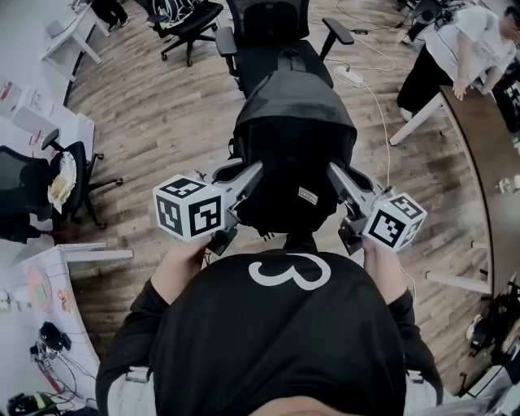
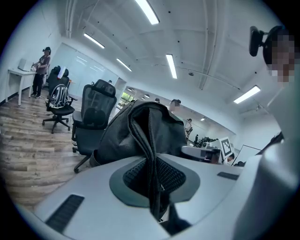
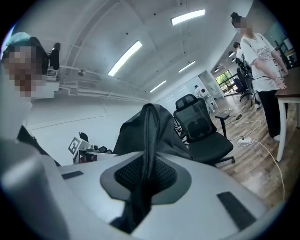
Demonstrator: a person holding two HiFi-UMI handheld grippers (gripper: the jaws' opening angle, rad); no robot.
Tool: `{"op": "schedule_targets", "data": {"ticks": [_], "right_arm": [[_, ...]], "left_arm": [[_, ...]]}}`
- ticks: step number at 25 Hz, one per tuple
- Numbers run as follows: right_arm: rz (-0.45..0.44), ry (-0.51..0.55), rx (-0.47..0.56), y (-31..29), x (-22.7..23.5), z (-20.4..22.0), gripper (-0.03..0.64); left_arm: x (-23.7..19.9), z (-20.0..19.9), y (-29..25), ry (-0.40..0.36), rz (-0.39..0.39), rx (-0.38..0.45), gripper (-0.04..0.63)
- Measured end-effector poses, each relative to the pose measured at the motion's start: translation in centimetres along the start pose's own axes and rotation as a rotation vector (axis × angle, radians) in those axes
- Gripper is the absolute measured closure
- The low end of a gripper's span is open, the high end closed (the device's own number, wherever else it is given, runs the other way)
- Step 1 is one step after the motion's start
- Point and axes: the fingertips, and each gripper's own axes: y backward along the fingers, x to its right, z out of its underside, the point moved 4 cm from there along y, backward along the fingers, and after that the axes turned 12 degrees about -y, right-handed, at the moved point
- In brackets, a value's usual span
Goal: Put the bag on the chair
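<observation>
Kid: Two tongs! What do they hold?

Pal: One black bag (image 1: pixel 292 146). The left gripper (image 1: pixel 254 172) pinches one side and the right gripper (image 1: pixel 335 172) pinches the other. Both are squeezed almost closed on its cloth.

Kid: Where is the bag?

Pal: Up in the air, just in front of the nearest chair (image 1: pixel 268 32), not on it yet. I count a second chair (image 1: pixel 188 18), a third chair (image 1: pixel 32 183) and one other person (image 1: pixel 463 49).

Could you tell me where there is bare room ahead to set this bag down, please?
The chair seat, just beyond the bag, looks bare where visible. The wooden floor left of the chair is open too. Right of the chair is more crowded: a power strip and its white cable lie there.
</observation>
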Motion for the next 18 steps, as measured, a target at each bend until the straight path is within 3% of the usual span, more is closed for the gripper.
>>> {"op": "schedule_targets", "data": {"ticks": [18], "right_arm": [[-0.005,-0.05,-0.054,-4.4,4.2,-1.1,0.558]], "left_arm": [[-4.3,0.3,-3.3,0.057,-0.041,-0.017,0.549]]}}
